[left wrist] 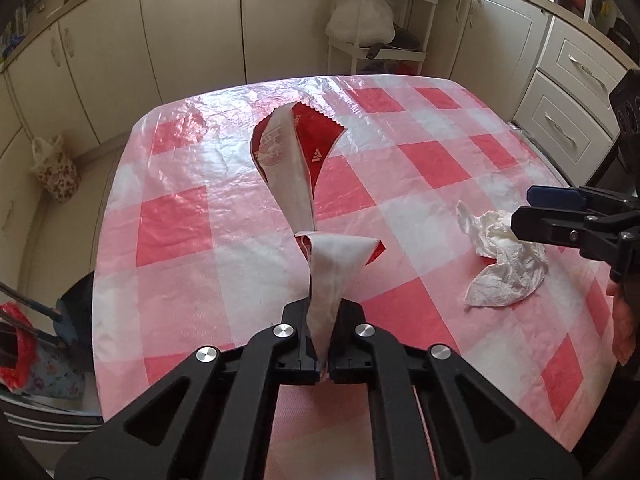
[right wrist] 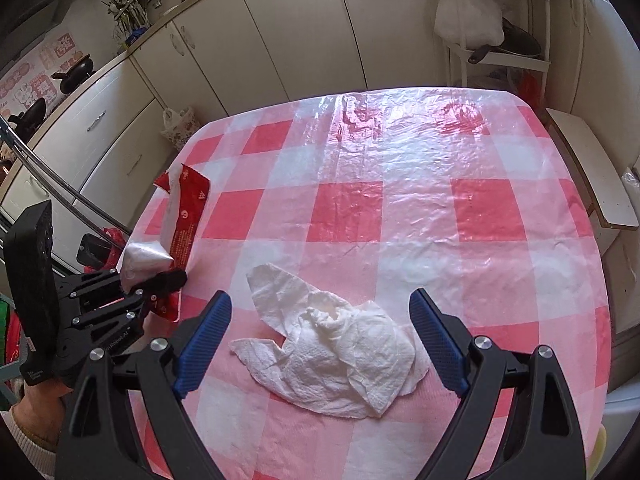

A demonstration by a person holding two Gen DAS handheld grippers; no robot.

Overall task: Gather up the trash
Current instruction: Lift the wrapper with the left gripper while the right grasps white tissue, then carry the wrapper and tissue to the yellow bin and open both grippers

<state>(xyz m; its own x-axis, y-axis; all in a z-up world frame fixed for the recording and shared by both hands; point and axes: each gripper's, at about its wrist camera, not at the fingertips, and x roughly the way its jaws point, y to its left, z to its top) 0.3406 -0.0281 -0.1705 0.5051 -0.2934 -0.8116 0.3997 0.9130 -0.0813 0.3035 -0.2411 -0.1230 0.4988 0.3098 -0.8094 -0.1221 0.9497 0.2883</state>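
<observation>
My left gripper (left wrist: 325,320) is shut on a red and white plastic wrapper (left wrist: 294,164), which stretches away from the jaws over the table; it also shows in the right wrist view (right wrist: 182,216) with the left gripper (right wrist: 160,284) at the table's left edge. A crumpled white paper towel (right wrist: 340,348) lies on the checked tablecloth between my open right gripper's (right wrist: 320,336) blue fingers (right wrist: 202,344). In the left wrist view the towel (left wrist: 504,264) lies right, below the right gripper (left wrist: 536,208).
The table (right wrist: 420,216) has a red, pink and white checked plastic cover. Cream cabinets (left wrist: 192,28) run behind it. A white rack with a white bag (left wrist: 360,16) stands at the back. A floral bag (left wrist: 56,172) hangs left. A bench (right wrist: 592,176) is on the right.
</observation>
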